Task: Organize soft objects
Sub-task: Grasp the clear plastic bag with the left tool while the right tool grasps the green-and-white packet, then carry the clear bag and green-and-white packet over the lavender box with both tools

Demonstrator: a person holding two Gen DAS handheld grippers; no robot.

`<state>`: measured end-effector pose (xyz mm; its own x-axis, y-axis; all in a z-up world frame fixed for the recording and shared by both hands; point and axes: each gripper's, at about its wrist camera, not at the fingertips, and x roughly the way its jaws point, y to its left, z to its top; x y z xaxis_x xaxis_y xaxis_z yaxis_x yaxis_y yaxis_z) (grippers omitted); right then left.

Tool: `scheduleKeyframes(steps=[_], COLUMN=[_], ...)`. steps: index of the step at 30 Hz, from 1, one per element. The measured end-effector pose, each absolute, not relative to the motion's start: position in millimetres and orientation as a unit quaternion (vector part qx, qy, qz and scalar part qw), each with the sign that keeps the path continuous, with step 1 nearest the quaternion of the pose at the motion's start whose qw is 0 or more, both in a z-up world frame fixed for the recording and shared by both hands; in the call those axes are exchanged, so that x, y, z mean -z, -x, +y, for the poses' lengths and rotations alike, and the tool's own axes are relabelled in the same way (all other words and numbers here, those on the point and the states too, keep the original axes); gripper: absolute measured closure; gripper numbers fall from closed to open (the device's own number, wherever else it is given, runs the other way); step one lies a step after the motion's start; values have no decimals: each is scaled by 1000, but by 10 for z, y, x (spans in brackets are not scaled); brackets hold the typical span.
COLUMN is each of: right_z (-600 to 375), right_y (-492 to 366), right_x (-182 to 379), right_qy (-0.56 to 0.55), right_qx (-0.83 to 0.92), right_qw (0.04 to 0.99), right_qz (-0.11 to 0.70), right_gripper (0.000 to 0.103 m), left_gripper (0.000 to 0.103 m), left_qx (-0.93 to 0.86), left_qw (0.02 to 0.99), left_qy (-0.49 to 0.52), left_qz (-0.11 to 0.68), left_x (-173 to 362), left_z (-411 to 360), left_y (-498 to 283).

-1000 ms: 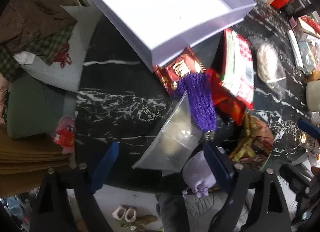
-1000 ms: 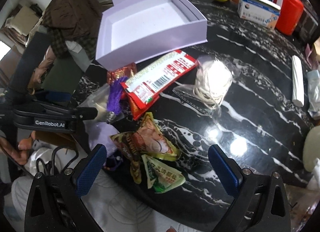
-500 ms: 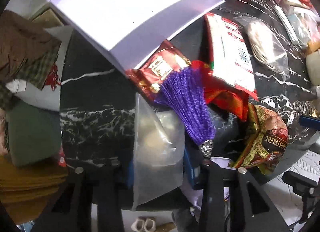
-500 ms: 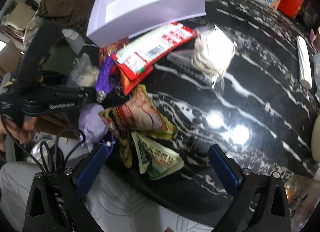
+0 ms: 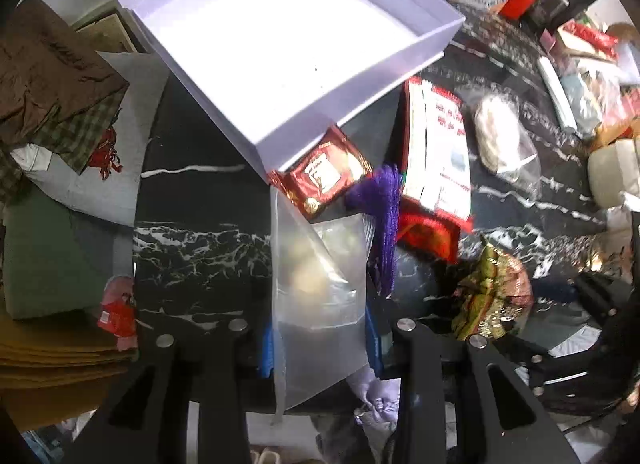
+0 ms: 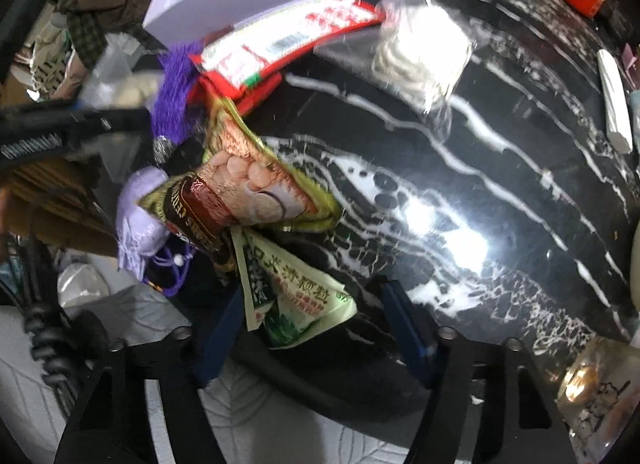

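While clamped, bag [image 5: 320, 296] overhangs (table edge).

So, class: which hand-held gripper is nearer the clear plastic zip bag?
Left. The left hand-held gripper is shut on the clear plastic zip bag; the right hand-held gripper straddles a green sachet.

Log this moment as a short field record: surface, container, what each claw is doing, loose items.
surface: black marble table
container: lilac box, open, nothing seen inside
left claw: shut on clear bag
right claw: jaws have just been closing around green packet, pads not yet pressing it
beside clear bag: purple tassel, red sachet
table edge: lilac pouch
farther out: bag of white cord
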<state>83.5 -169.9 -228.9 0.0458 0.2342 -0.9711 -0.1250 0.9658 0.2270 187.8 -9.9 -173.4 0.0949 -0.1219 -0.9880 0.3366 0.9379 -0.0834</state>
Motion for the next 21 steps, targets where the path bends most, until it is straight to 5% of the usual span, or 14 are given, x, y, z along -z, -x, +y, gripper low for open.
scheduleKeyframes(steps=[3,5,6,14,21], right_z=[-1668,-1589,-1568,-1518,-1677], right_y=[-811,-743,-722,-735,-750], right_x=[2303,2289,2285,2340,2229], right_qy=[-23,0,10,-16,-42], right_qx=[-122,-117,-109,-110,-108], right_qw=[736,748,754,753,766], right_qz=[665,653,648,649,633], right_gripper=[38,60,63,79,83], left_gripper=[69,69,69,69,69], left_qx=[156,158,159,162,165], left_qw=[740,742,743,748,759], left_qy=[-71,-63,-59,-34,-18], left_qz=[650,648,648,642,630], left_x=[1704,1665,1685,1526,1298], left_z=[-115,-53,3,41,15], left_y=[-1862,-1830,-1813,-1800,-1728])
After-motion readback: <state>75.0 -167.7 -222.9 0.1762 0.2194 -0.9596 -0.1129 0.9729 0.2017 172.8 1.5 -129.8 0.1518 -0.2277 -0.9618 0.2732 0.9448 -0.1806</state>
